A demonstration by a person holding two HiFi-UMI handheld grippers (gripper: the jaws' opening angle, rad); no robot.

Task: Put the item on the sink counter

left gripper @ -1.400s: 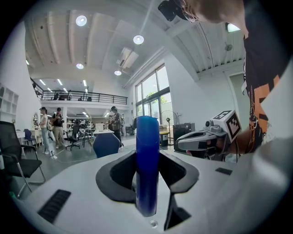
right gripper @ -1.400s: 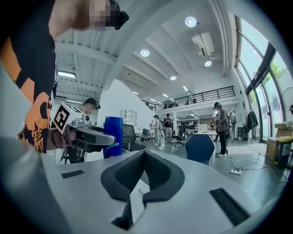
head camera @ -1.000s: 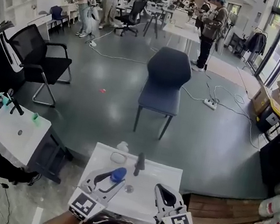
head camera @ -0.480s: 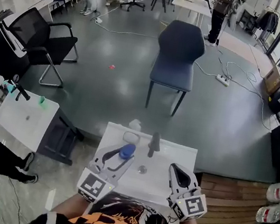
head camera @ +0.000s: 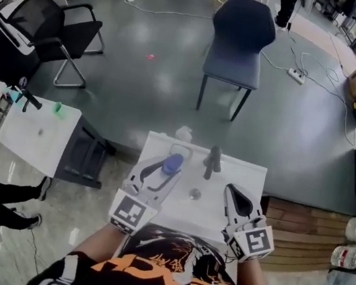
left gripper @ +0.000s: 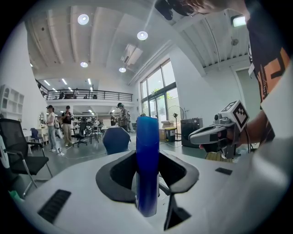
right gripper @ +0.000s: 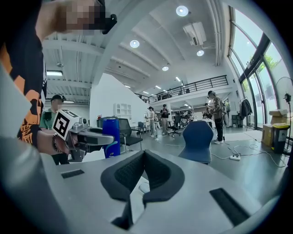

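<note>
White sink counter (head camera: 249,174), grey floor (head camera: 151,93)

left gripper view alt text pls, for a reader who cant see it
The left gripper clamps an upright blue bottle, centre frame. The right gripper shows at the right, with a dark blue chair on the floor behind.

head view steeply down on sink (head camera: 254,176); both gripper views low, fwd, share chair (right gripper: 198,139)

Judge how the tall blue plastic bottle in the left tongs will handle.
Probably stiff: the left tongs clamp the tall blue plastic bottle without visible denting. Tall and narrow, so it may tip when released. Its glossy sides could slip.
</note>
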